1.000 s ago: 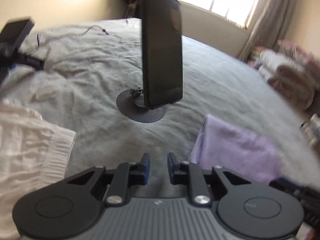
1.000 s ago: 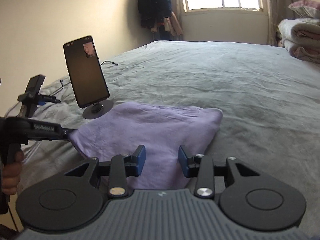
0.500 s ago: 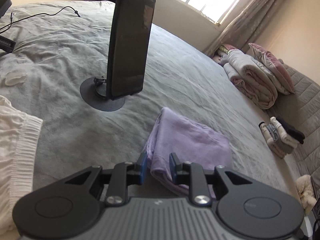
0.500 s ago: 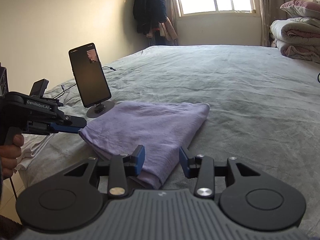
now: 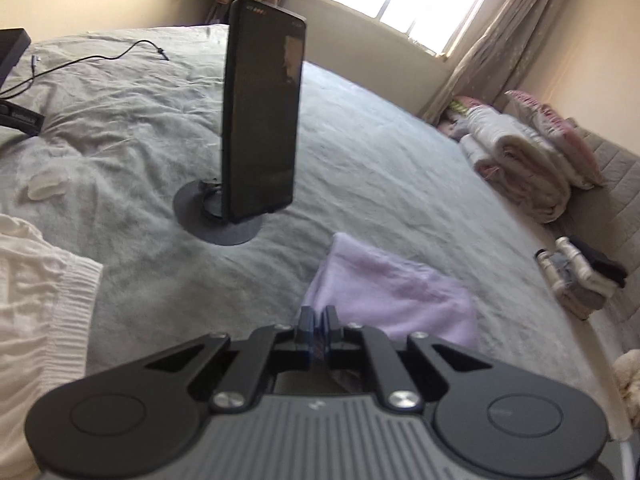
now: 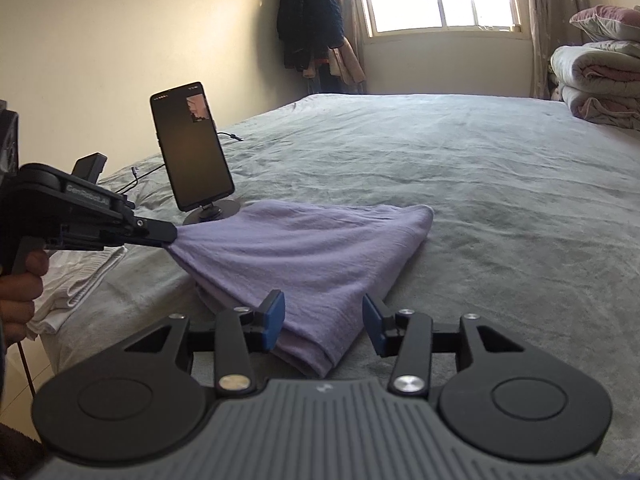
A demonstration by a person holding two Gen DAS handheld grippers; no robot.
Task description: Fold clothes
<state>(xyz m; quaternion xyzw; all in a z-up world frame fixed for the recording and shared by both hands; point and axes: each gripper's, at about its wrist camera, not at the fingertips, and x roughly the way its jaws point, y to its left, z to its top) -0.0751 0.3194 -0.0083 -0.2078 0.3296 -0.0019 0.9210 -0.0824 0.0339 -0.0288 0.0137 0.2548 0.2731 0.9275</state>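
A folded lilac garment point(image 6: 316, 252) lies on the grey bed point(image 6: 500, 184); it also shows in the left wrist view point(image 5: 392, 292). My left gripper point(image 5: 319, 320) is shut on the garment's left corner and lifts it slightly; in the right wrist view it point(image 6: 170, 236) pinches that corner. My right gripper point(image 6: 323, 316) is open, its blue pads either side of the garment's near edge, just above it.
A phone on a round stand point(image 5: 260, 120) stands just beyond the garment, also in the right wrist view point(image 6: 192, 148). White folded clothes point(image 5: 36, 304) lie at the left bed edge. Cables point(image 5: 92, 56) lie behind. Rolled quilts point(image 6: 596, 80) are stacked at the right.
My left gripper moved onto the garment's left corner and closed on it, raising the corner. My right gripper stayed open at the near edge.
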